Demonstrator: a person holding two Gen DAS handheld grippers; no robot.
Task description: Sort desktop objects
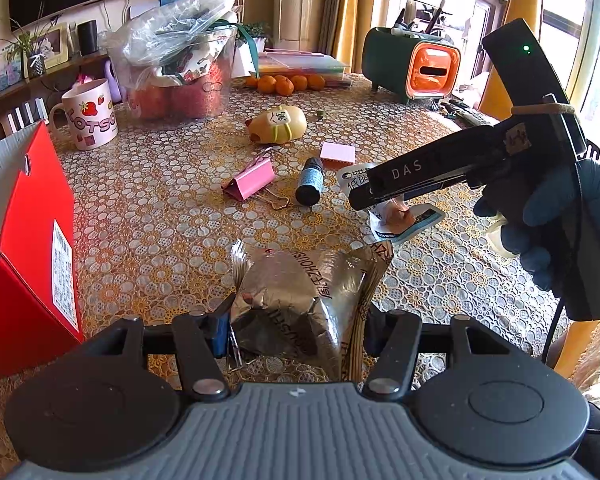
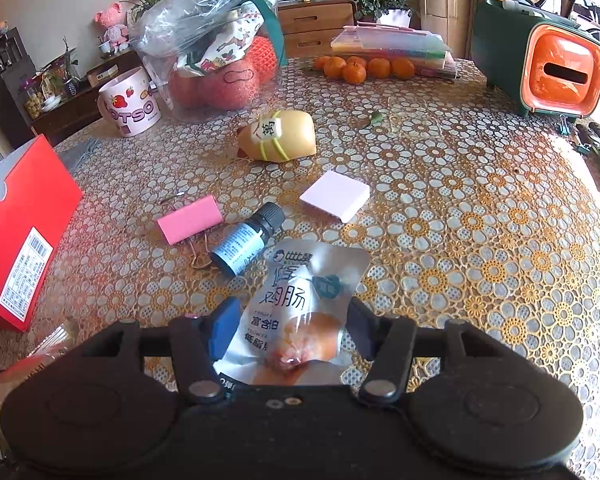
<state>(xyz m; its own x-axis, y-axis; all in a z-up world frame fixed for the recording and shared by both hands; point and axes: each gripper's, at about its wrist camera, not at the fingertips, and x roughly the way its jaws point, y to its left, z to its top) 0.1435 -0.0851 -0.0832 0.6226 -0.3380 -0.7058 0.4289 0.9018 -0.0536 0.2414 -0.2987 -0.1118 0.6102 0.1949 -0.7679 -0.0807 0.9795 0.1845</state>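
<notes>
- Left gripper [image 1: 296,326] clamped on a silver foil packet [image 1: 300,304], low centre of the left view.
- Right gripper [image 2: 292,330] closed on a clear sausage pouch [image 2: 296,320], bottom centre.
- Just beyond: small dark bottle [image 2: 246,242], pink binder clip [image 2: 190,224], pink pad [image 2: 335,195].
- Open tablecloth [image 2: 480,240] at right; red box [image 2: 24,236] crowding left edge.

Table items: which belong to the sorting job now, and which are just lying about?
In the job:
- silver foil snack pack, in left gripper
- clear sausage pouch, in right gripper

Lying about:
- pink binder clip
- small dark bottle
- pink sticky-note pad
- red box
- strawberry mug
</notes>
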